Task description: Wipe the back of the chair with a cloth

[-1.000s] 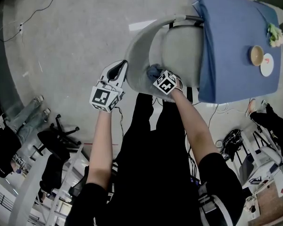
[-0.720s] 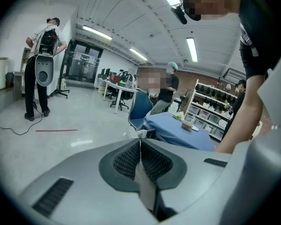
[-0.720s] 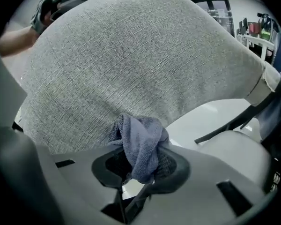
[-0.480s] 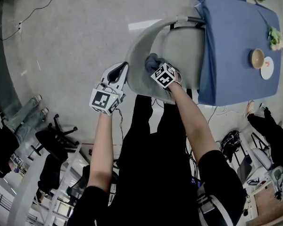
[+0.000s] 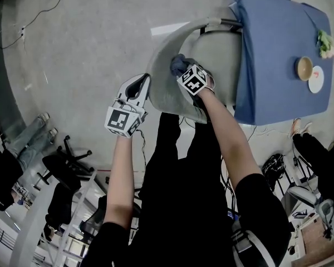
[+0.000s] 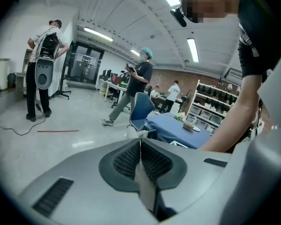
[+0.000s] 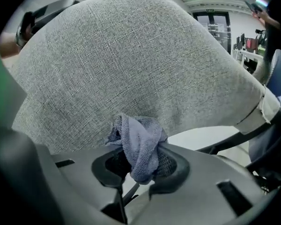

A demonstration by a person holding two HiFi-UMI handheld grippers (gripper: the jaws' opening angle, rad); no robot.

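1. Right gripper [image 5: 182, 73]: I read its fingers [image 7: 171, 165] as clamped on a bunched blue-grey cloth [image 7: 138, 144]; a wad pokes out past the tips and a tail hangs down between the pads
2. Cloth sits up against the grey woven face of the chair back [image 7: 131, 64], low on it near the bottom edge; that fabric fills most of the right gripper view
3. In the head view the cloth [image 5: 178, 65] is on the seat-facing side of the chair back [image 5: 162, 65], between backrest and seat [image 5: 214, 65]; my right forearm crosses the backrest's near end
4. Left gripper [image 5: 142, 83]: fingers [image 6: 126, 161] fully together, pads meeting along a thin seam, nothing between them
5. Left gripper is on the outer side of the backrest, just beside it; I can't tell whether it touches. In the right gripper view the left gripper [image 7: 42, 13] peeks over the backrest's upper left edge
6. Chair is pushed up to a table [image 5: 273, 49] with a blue cover; a bowl [image 5: 303, 67] and a plate [image 5: 316, 78] sit side by side near one end
7. Left gripper view looks out across the room: grey floor [image 6: 47, 144], several people standing, a blue chair [image 6: 141, 109] beside the blue-covered table [image 6: 173, 130]
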